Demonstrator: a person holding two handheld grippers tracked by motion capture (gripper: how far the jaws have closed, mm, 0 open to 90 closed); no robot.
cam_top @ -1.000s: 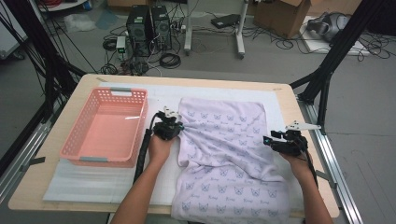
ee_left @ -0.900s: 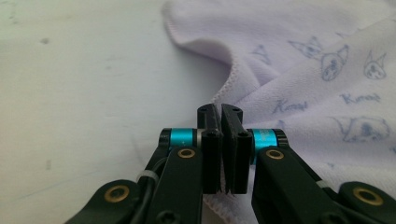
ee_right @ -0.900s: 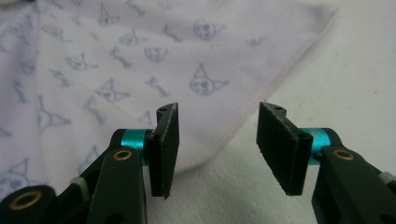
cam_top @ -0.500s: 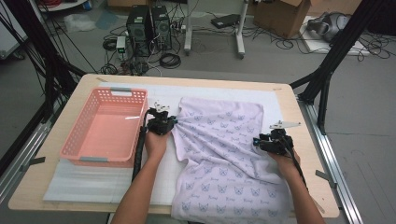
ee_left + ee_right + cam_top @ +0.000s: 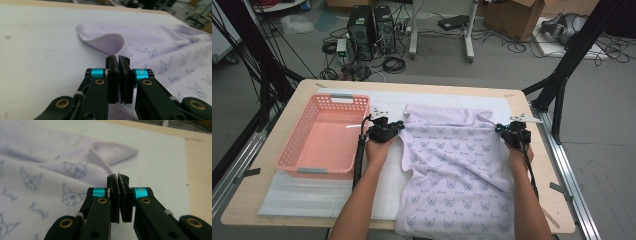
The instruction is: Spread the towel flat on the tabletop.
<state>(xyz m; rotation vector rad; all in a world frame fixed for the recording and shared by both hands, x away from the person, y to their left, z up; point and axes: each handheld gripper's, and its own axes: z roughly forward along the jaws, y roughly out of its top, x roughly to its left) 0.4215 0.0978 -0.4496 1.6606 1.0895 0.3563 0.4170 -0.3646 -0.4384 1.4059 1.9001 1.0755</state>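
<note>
A lilac cloth (image 5: 452,150) printed with small cat faces lies on the white mat, its near end hanging over the table's front edge. My left gripper (image 5: 401,125) is shut on the cloth's left hem near the far corner; in the left gripper view the hem (image 5: 120,43) runs into the closed pads of that gripper (image 5: 118,60). My right gripper (image 5: 499,128) sits at the far right corner. Its jaws have just been closing, and in the right gripper view they (image 5: 118,178) pinch the cloth's (image 5: 50,185) folded hem.
A pink plastic basket (image 5: 287,155) stands empty at the left of the table. The white mat (image 5: 382,185) covers most of the wooden tabletop (image 5: 547,195). Black frame legs, computers and cables lie beyond the far edge.
My right gripper has moved inward and farther from the person to the cloth's far right corner, and its jaws have shut on the hem. The left gripper has kept still.
</note>
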